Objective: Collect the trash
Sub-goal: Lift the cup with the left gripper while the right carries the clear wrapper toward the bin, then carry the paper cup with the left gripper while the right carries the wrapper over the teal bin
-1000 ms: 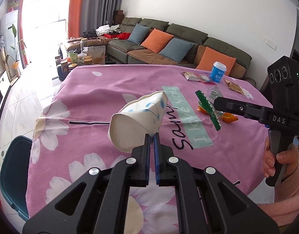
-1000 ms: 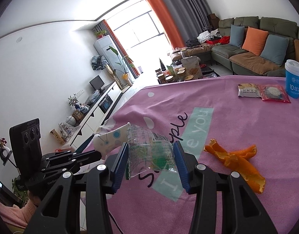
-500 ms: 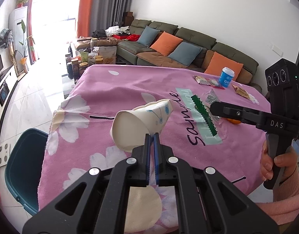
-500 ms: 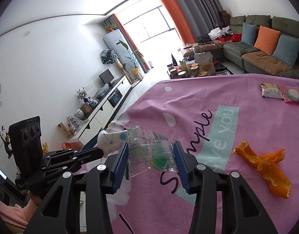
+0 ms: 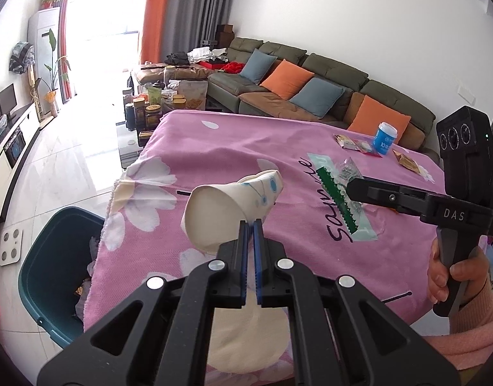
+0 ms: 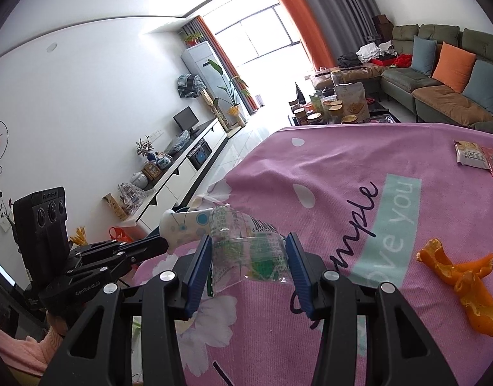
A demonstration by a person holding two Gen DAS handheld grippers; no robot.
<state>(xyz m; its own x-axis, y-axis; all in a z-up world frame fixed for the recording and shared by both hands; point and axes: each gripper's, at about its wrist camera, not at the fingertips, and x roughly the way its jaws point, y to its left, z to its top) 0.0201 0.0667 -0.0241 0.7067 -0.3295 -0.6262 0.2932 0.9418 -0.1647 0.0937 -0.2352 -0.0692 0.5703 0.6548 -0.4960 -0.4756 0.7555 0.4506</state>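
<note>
My left gripper (image 5: 250,225) is shut on the rim of a white paper cup (image 5: 227,207) with blue dots, held above the table's left edge; the cup also shows in the right wrist view (image 6: 185,226). My right gripper (image 6: 249,251) is shut on a crumpled clear plastic wrapper (image 6: 246,246) with green print, held above the pink tablecloth (image 6: 327,167). That wrapper also shows in the left wrist view (image 5: 343,189) at the right gripper's fingertips. A dark teal bin (image 5: 50,267) stands on the floor below the table's left edge.
Orange peel (image 6: 465,283) lies on the cloth at right. Snack packets (image 6: 478,157) and a blue cup (image 5: 385,138) sit at the table's far side. A sofa (image 5: 311,80) and a cluttered coffee table (image 5: 162,103) stand beyond.
Both grippers have moved left with their loads toward the table's left edge. The teal bin has come further into the left wrist view.
</note>
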